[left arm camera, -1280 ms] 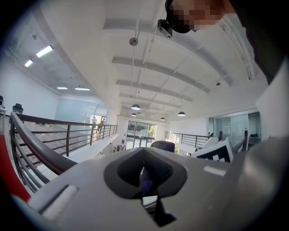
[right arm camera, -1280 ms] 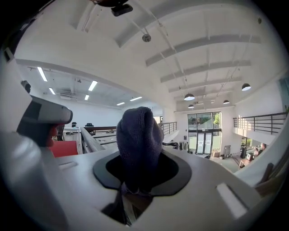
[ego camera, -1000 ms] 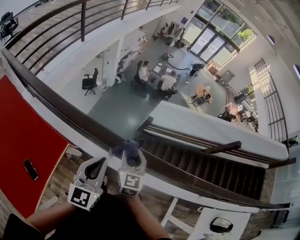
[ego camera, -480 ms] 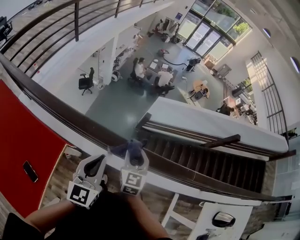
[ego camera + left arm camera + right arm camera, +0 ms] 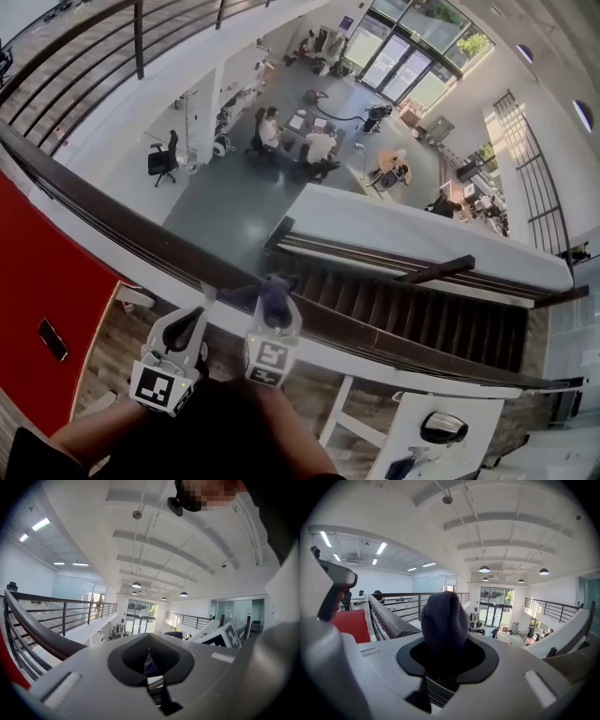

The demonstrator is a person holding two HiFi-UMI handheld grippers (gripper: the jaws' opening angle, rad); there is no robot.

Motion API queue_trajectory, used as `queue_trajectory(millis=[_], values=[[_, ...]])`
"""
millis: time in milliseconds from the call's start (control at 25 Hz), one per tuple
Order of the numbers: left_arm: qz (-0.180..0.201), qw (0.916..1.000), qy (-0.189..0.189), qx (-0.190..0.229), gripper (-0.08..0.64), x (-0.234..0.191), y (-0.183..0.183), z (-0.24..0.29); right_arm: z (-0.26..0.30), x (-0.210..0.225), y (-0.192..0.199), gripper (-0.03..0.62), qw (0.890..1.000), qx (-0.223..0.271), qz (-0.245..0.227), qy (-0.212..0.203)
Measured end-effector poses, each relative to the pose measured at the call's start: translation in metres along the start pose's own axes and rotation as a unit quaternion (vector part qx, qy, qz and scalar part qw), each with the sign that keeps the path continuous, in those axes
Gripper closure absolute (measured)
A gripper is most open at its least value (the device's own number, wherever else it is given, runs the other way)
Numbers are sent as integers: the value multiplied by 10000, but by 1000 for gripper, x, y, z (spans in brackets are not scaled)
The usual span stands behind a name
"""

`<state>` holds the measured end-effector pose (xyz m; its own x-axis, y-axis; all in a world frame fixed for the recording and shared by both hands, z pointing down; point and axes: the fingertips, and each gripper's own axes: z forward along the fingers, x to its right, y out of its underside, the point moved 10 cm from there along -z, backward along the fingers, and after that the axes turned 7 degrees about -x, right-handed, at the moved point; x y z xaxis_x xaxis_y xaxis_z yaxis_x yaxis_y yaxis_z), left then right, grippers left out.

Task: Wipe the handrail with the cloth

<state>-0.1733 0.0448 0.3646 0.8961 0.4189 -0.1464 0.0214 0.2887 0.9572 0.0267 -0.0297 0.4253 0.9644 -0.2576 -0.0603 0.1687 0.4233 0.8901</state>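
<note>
One cloth (image 5: 267, 294) rightward along one handrail (image 5: 112, 221)

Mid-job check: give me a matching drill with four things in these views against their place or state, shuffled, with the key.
Things:
1. cloth
2. handrail
3. left tongs
4. red panel

Places or states:
A. holding nothing, beside the right tongs
B. dark, running diagonally across the head view
C. at the head view's left edge, on the near side of the rail
D. dark blue-grey, clamped in the right tongs

Pairs: 1-D, 2-B, 3-A, 4-C.
</note>
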Motion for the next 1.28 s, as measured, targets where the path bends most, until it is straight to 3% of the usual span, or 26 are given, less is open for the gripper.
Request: queue_trajectory(millis=[800, 1000, 1280], values=[[-30, 9992, 409, 1, 560, 57, 1, 21, -30, 68, 19, 472, 9992, -137, 305, 222], [227, 9989, 400, 8, 560, 76, 1, 28, -38, 85, 27, 474, 9993, -114, 290, 194], [209, 9985, 499, 82, 560, 95, 1, 36, -47, 100, 30, 474, 9991, -195, 354, 126]])
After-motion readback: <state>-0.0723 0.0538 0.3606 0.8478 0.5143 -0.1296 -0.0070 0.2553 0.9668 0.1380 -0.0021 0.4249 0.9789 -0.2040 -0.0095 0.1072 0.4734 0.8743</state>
